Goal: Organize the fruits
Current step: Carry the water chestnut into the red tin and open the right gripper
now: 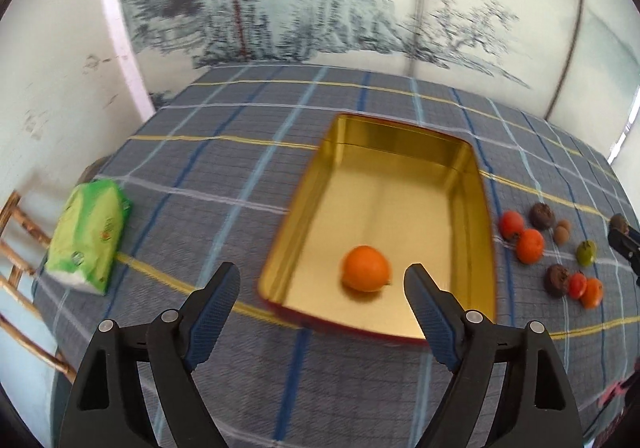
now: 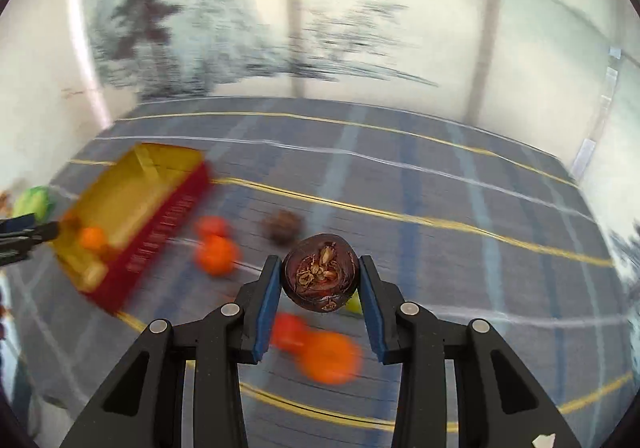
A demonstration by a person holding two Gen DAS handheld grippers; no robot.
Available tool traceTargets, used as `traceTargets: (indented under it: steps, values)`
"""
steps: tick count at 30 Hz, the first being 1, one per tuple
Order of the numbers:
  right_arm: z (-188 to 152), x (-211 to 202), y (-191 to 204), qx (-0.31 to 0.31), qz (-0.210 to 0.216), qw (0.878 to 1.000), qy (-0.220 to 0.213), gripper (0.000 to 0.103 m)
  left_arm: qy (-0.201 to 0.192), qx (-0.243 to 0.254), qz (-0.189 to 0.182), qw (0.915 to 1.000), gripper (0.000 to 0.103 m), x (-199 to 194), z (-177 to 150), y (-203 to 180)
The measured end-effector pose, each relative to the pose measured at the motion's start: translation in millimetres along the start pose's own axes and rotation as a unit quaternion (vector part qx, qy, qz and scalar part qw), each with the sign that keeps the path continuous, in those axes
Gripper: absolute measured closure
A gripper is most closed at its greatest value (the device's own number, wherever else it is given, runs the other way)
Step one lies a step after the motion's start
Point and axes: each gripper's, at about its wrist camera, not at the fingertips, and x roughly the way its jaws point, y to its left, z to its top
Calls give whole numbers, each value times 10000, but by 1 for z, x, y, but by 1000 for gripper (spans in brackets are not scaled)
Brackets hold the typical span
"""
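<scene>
A gold tin tray (image 1: 472, 175) with red outer walls lies on the plaid cloth; one orange (image 1: 366, 268) rests inside near its front. My left gripper (image 1: 322, 280) is open and empty, held above the tray's near end. Several loose fruits (image 1: 530, 246) lie to the tray's right: oranges, red ones, dark brown ones, a green one. My right gripper (image 2: 320, 272) is shut on a dark brown round fruit (image 2: 320, 272) and holds it above the cloth. The tray (image 2: 160, 224) shows blurred at left in the right wrist view, with the orange (image 2: 92, 238) inside.
A green packet (image 1: 90, 232) lies on the cloth left of the tray. A wooden chair (image 1: 16, 248) stands past the table's left edge. A painted wall panel stands behind the table. Oranges (image 2: 328, 358) lie under my right gripper.
</scene>
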Motion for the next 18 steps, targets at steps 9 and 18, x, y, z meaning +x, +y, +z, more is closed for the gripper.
traceTargets:
  steps: [9, 18]
  values:
    - [25, 44, 127, -1068, 999, 9890, 226, 68, 207, -678, 398, 9967, 18, 3, -19, 61]
    - [28, 91, 195, -1764, 1037, 9760, 745, 68, 390, -1025, 645, 9919, 18, 12, -34, 93]
